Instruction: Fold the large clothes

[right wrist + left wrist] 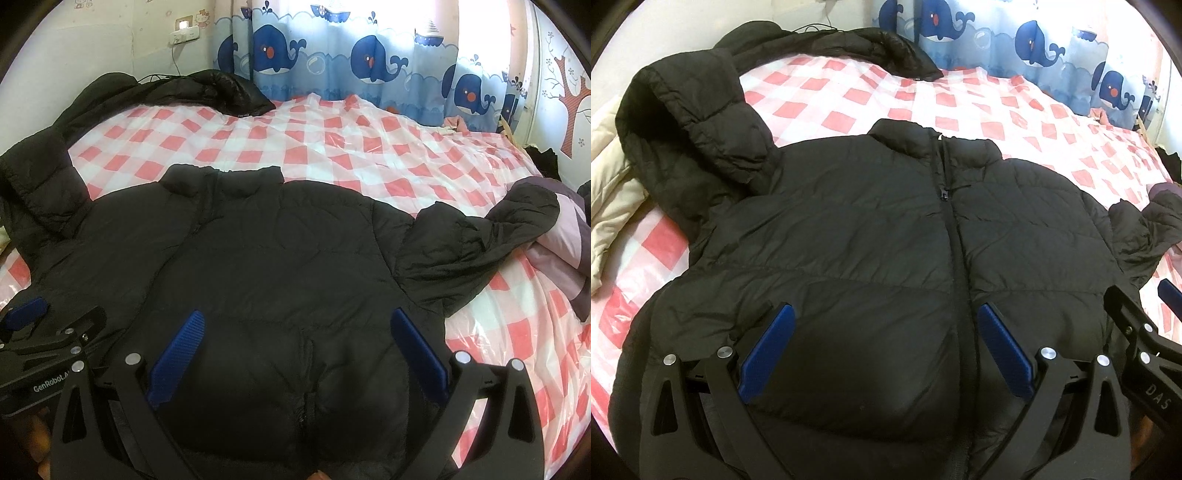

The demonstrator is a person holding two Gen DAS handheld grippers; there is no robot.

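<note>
We find the black puffer jacket (pixel 871 229) spread flat, zipped, on the bed (pixel 1015 122), ready for folding. Left hand-held gripper (pixel 884 350) and right hand-held gripper (pixel 299 354) both gape wide above its hem, holding nothing.

Daylight glows through the whale curtain (pixel 369 62), blowing out its upper right. Fisheye bending darkens the corners. The black jacket (pixel 868 240) loses detail.
</note>
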